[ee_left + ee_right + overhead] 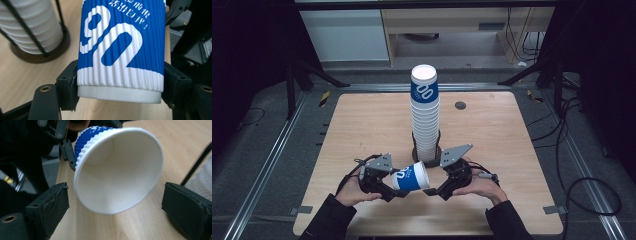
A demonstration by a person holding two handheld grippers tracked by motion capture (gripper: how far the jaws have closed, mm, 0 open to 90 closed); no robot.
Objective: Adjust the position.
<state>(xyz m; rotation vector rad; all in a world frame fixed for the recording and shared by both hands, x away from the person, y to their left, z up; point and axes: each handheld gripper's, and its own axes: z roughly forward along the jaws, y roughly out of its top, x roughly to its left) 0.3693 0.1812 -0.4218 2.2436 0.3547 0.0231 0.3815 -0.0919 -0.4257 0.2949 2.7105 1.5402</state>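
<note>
Left tool [398,189] clamped on blue cup [411,177], right tool [430,191] apart at its rim.

Held cup [120,47]: large white "90" on blue sleeve (small Chinese line above, unreadable).

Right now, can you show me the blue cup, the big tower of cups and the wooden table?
blue cup [120,50], left gripper view, on its ribbed sleeve.
tower of cups [425,117], high view, on the stack's middle.
wooden table [362,120], high view, on bare wood left of the stack.

A cup [411,178] lies sideways between both grippers, before the cup stack [425,112].
</note>
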